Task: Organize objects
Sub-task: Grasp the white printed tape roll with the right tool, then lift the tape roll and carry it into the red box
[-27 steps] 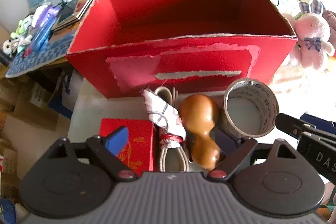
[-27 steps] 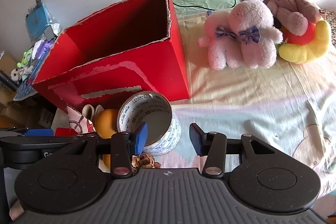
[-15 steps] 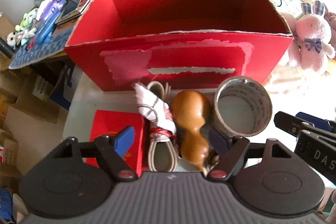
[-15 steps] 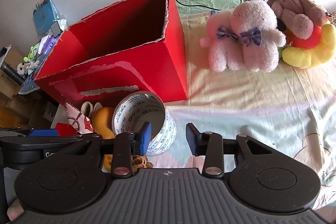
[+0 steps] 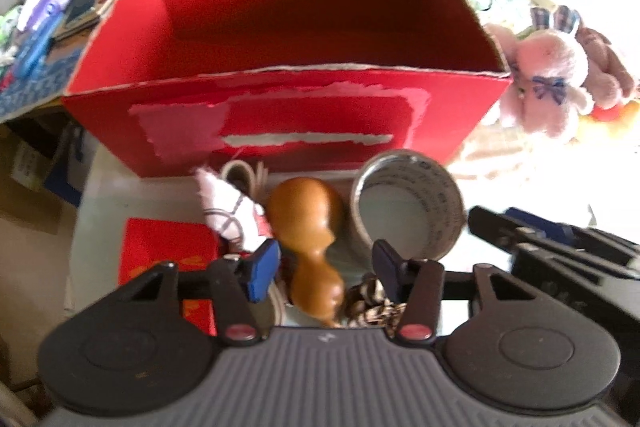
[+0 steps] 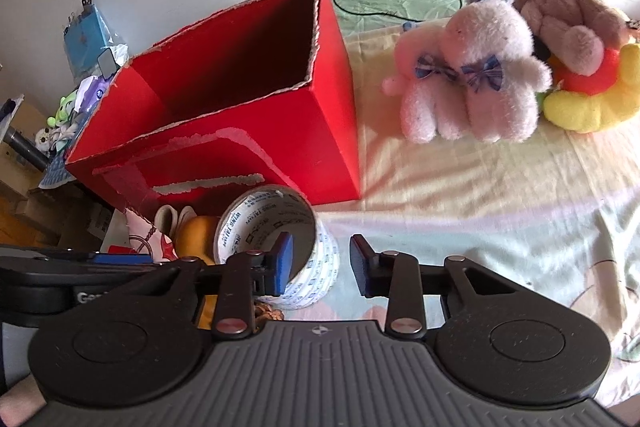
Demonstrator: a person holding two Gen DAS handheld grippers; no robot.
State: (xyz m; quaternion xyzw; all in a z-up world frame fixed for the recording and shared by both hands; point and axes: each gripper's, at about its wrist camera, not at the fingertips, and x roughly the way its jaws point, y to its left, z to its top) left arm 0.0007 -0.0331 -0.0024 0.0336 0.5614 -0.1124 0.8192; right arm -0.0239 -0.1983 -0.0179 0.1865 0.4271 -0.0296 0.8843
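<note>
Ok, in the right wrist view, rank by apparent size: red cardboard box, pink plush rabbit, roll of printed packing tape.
1. Red cardboard box, clearly largest.
2. Pink plush rabbit.
3. Roll of printed packing tape, smallest, though nearest the camera.

Box (image 5: 280, 123) behind gourd (image 5: 308, 227), tape roll (image 5: 408, 203) right of gourd, plush toys (image 6: 472, 95) right of box
</note>
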